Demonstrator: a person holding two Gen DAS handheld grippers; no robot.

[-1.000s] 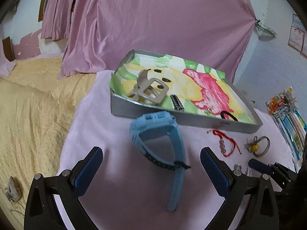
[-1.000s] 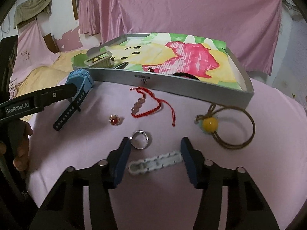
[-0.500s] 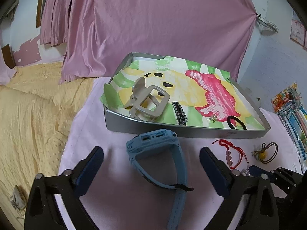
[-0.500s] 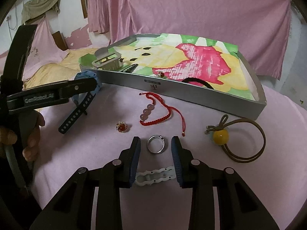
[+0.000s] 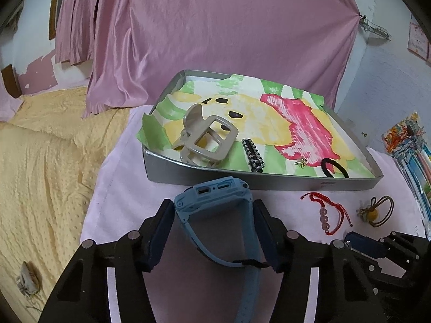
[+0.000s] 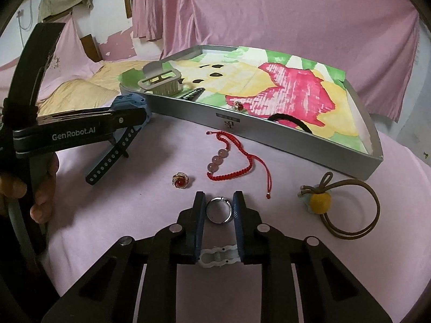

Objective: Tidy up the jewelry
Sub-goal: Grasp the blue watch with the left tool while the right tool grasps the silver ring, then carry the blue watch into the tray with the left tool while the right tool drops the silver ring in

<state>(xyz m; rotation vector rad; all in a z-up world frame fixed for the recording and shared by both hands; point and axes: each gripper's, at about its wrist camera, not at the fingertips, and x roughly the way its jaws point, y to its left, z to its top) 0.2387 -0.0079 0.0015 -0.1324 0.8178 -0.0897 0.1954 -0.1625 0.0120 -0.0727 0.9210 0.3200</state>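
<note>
Pink cloth-covered table [image 6: 134, 215], pickup step: left gripper [image 5: 212, 220] closing around blue plastic smartwatch [image 5: 215, 196], right gripper [image 6: 218, 210] closing around plain silver ring [image 6: 218, 210], both before silver tray [image 6: 296, 140]. Next, by judgement: firm grips, lifts, transfer into tray.

A blue watch [image 5: 215, 202] is standing on edge on the pink cloth, its strap trailing, just before the grey tray [image 5: 269, 181]. A silver ring [image 6: 219, 210] is lying flat nearby, a red braided bracelet [image 6: 229, 158] sprawling beyond it.
</note>
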